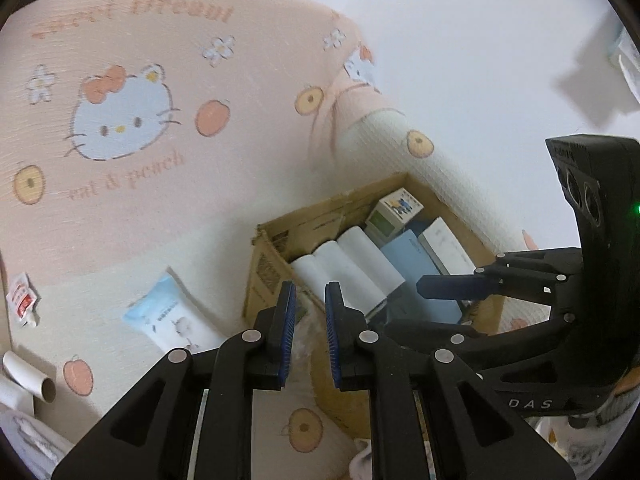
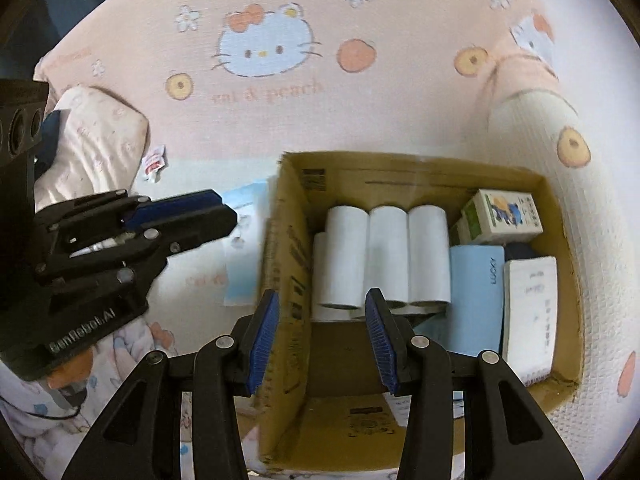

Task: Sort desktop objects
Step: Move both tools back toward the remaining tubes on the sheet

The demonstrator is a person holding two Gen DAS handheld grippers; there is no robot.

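both hand-held grippers are empty above the bed, between items. the left hand-held gripper (image 1: 310,320) has its jaws a narrow way apart, nothing between them; the right hand-held gripper (image 2: 322,336) hangs open over the cardboard box (image 2: 288,264), already holding white rolls (image 2: 386,256). next, i'd guess, the blue-and-white pouch (image 1: 172,320) lying on the blanket (image 1: 120,240) just beside the box.

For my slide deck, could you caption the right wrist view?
Open right gripper above a cardboard box holding white rolls and small boxes, left gripper alongside.
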